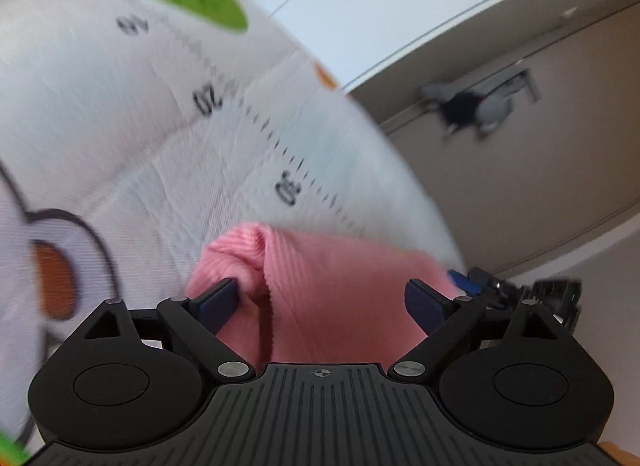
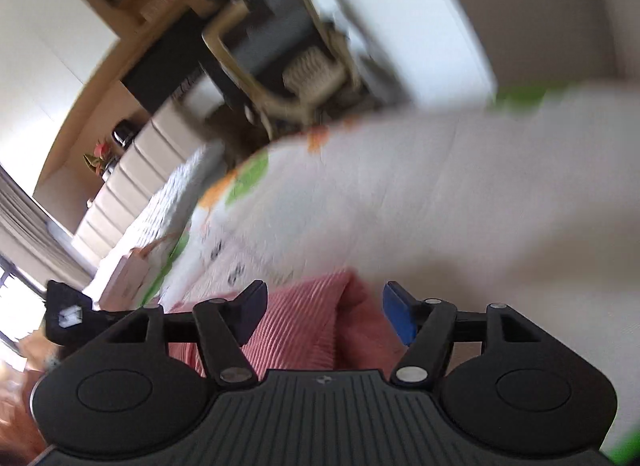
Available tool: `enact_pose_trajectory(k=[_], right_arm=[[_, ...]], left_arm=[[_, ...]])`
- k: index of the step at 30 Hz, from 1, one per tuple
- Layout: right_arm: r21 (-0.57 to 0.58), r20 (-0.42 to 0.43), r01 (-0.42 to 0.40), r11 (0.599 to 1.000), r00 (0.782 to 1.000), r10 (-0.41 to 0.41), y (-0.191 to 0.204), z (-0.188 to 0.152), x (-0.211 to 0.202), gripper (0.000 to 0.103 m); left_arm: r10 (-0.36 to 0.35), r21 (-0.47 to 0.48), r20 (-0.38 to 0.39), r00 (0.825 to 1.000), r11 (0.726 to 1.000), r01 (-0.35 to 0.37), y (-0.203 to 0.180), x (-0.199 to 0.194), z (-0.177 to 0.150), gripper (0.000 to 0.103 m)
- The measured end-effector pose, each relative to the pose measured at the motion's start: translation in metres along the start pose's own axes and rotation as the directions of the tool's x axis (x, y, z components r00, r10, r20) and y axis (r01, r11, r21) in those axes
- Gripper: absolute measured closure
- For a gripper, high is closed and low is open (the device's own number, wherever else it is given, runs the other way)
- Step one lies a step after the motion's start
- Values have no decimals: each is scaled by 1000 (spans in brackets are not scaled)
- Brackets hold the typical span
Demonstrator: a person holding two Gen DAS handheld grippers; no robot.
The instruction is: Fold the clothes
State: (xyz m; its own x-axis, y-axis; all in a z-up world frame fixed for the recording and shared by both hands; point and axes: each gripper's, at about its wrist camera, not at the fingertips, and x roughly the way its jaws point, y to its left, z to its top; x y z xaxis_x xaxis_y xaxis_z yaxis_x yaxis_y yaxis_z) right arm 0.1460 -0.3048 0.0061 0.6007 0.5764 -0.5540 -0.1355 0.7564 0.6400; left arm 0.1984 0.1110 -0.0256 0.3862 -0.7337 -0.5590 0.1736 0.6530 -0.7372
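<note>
Both cameras are pretty smeared with motion blur, so a lot here is mushy. The left gripper has its jaws spread wide, with the pink ribbed garment bunched up in the gap between them. The cloth seems to brush the left finger, but nothing is pinched, so I'd call it released. The near part of the garment disappears behind the gripper body.

The right gripper is the same story: jaws apart, pink fabric sitting between them and lying closer to the left finger than to the blue right one. How much of the garment there is overall, I can't tell, since both views cut it off.

It lies on a white printed mat with ruler ticks, the numbers 20 and 30, green blobs and some cartoon outline cut off at the left edge.

Far off in the right view there's a chair, blurred, and a pale chest of drawers on the left. In the left view, a grey and dark thing against the far wall is too blurred to identify.
</note>
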Motion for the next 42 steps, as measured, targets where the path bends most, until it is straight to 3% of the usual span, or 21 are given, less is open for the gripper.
enact_pose_trajectory(k=[2,5,9,12,15,16,18,21,25,27,28,29,30,32,37,40,42], right_arm=[[-7,-68,-31,1000,997,30,4,6,30,38],[-83,-82,-37,996,996,30,23,24,66,37],[-173,51,-17,985,998,26,53,67,91,38],[-279,162,98,955,985,-54,73,85,85,38],[-362,219,186,913,969,-111,75,76,56,38],[-372,222,195,908,968,-117,72,72,47,36],[-343,182,174,923,976,-116,61,61,39,36],[-255,97,132,958,989,-111,42,46,45,36],[-223,68,140,965,989,-128,30,33,69,36],[-244,87,158,957,986,-141,27,31,81,36],[-258,100,168,952,984,-147,26,30,87,39],[-266,113,177,948,982,-151,26,30,91,55],[-264,119,174,949,982,-148,28,31,91,80],[-285,142,149,947,983,-112,43,32,77,89],[-375,180,80,924,984,-12,78,20,21,90],[-371,147,110,922,987,-59,68,1,23,90],[-369,125,131,920,988,-90,61,-12,24,88]], left_arm=[[-34,4,12,999,999,34,-2,9,6,6],[-37,-24,40,999,999,38,0,18,23,6],[-1,-32,176,984,999,7,-1,10,60,7],[52,-2,287,956,999,-54,-7,-14,76,7],[72,32,299,952,996,-86,-9,-39,66,6],[68,40,281,957,996,-82,-7,-43,58,6],[47,62,227,973,996,-62,-3,-42,38,6],[90,70,167,982,992,-103,2,-28,13,6],[128,46,188,974,989,-139,7,-5,6,6],[176,68,232,957,978,-197,1,8,9,6],[203,83,252,946,970,-230,-4,13,10,10],[221,95,257,941,963,-252,-9,18,11,28],[235,107,262,936,957,-270,-14,21,12,60],[204,133,280,938,959,-248,-28,7,14,83],[122,203,320,940,960,-194,-60,-42,4,85],[160,231,300,941,944,-234,-60,-52,-17,85],[241,216,259,935,929,-299,-44,-43,-29,84]])
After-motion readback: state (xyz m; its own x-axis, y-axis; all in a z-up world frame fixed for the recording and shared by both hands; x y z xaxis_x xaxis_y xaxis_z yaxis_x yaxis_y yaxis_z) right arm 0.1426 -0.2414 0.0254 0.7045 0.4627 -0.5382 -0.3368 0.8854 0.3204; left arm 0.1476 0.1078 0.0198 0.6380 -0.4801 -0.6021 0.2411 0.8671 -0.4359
